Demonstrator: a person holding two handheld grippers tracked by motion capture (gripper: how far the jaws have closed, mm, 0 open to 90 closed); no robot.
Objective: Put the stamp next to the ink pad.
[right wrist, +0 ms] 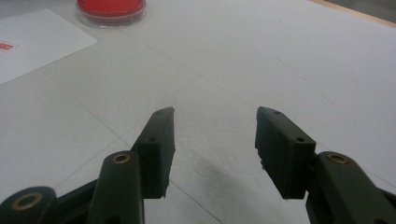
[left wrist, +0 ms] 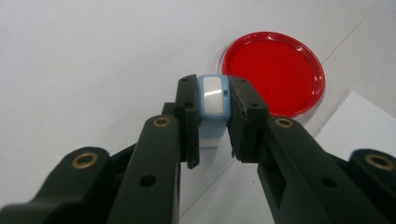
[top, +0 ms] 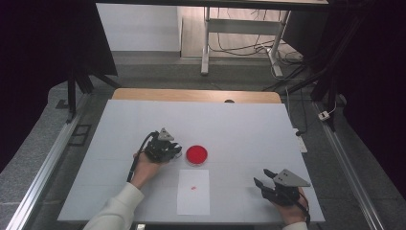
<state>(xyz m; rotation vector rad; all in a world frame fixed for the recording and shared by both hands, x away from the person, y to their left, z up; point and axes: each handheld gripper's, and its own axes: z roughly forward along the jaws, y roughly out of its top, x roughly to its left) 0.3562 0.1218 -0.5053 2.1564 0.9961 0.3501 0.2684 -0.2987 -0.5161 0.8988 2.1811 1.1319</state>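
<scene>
Left gripper view shows the left gripper [left wrist: 214, 105] clamping a small blue stamp [left wrist: 213, 100] beside the red ink pad [left wrist: 275, 70]; press it squarely onto the paper [top: 193, 191], right gripper [right wrist: 215, 140] idle, jaws apart.

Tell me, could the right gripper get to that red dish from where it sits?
Probably yes: the right gripper has open, empty jaws, and only bare table and a sheet of paper lie between it and the red dish.
</scene>
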